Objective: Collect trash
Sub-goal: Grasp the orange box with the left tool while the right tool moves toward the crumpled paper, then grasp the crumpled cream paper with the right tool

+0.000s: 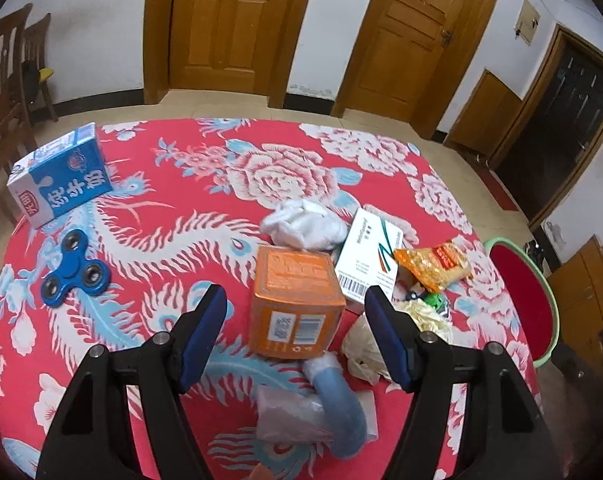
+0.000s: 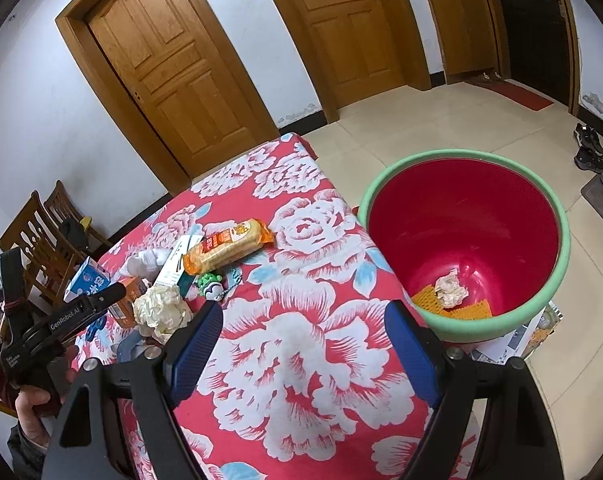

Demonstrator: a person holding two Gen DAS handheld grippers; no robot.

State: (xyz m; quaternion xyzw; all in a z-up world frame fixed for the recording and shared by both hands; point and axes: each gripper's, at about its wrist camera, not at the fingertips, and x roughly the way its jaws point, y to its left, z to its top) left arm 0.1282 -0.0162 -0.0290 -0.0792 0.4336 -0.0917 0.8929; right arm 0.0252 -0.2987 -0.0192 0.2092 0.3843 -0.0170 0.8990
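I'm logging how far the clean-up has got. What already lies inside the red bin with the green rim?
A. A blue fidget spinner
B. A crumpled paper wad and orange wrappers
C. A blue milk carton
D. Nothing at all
B: the right wrist view shows a crumpled whitish paper wad lying on flat orange wrappers at the bottom of the red bin with the green rim.

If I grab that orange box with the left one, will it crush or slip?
The orange box looks like thin cardboard, so probably light and liable to dent under a hard squeeze. Its flat sides should suit the open left hand-held gripper; its glossy faces might slip a little.
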